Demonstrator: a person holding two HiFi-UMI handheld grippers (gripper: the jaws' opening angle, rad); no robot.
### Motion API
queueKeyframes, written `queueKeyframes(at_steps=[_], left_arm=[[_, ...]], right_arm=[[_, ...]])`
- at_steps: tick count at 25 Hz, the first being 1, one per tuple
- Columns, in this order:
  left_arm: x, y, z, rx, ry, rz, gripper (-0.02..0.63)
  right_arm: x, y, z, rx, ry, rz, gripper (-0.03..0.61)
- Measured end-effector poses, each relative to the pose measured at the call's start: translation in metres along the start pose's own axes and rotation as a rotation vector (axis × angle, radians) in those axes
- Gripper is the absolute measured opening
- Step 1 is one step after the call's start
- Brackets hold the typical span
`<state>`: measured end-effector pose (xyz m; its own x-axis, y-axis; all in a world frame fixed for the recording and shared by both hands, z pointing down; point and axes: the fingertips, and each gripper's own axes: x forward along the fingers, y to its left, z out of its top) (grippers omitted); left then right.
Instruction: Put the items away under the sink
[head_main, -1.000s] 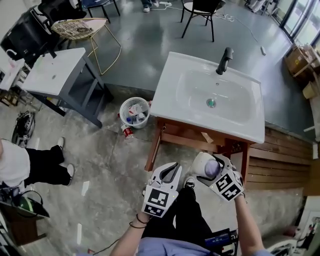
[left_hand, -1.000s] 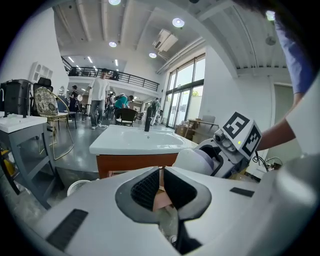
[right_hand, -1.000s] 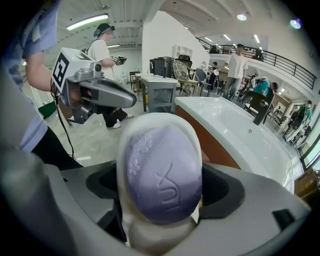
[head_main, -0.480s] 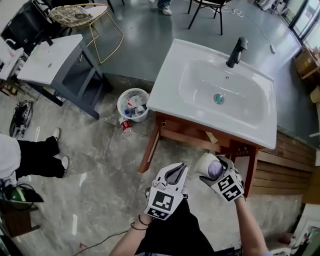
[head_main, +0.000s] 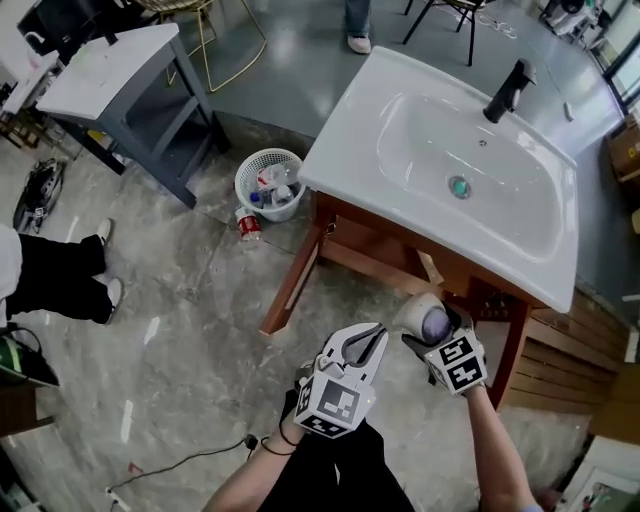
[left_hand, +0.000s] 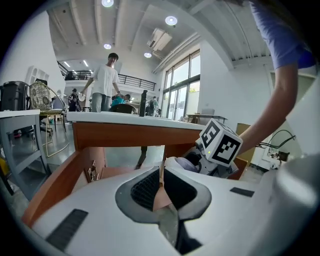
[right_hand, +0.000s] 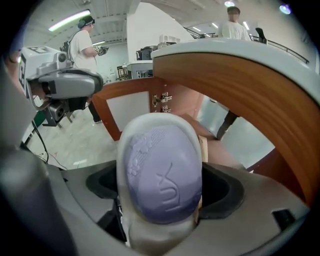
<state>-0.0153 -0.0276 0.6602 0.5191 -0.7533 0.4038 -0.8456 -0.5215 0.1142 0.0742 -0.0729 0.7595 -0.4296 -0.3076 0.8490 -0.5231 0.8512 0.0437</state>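
The white sink (head_main: 345, 185) rests on a wooden frame (head_main: 290, 285), and both grippers hover in front of the space beneath it. My right gripper (head_main: 430, 328) is shut on a pale soap dish (right_hand: 152, 122) that carries a purple bar of soap (right_hand: 162, 172). The dish and soap (head_main: 435, 323) sit just before the frame's front rail. My left gripper (head_main: 375, 332) hangs beside it to the left, its jaws shut with nothing between them. In the left gripper view the left gripper (left_hand: 161, 172) points at the wooden shelf (left_hand: 112, 172) under the sink, with the right gripper's marker cube (left_hand: 218, 142) to its right.
A white basket (head_main: 272, 185) of bottles stands on the floor left of the sink, with a red bottle (head_main: 248, 225) lying beside it. A grey table (head_main: 110, 65) is at the far left. A seated person's legs (head_main: 50, 280) and a floor cable (head_main: 190, 455) lie at left.
The view has slid toward the sink, which now sits nearer and lower in the picture. Both grippers have edged closer to the wooden frame, the right one still gripping the soap dish.
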Motion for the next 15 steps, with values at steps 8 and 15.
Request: queueKeyframes(at_steps=[8,15], left_arm=[[0.034,-0.009,-0.027,0.053,-0.032,-0.010,0.029],[0.041,0.006,-0.055,0.044,-0.035,0.028,0.029]], right_arm=[[0.056,-0.023,-0.014,-0.010,-0.006,-0.033,0.443],[0.098,-0.036,-0.010,0.027,-0.020,-0.033,0.443]])
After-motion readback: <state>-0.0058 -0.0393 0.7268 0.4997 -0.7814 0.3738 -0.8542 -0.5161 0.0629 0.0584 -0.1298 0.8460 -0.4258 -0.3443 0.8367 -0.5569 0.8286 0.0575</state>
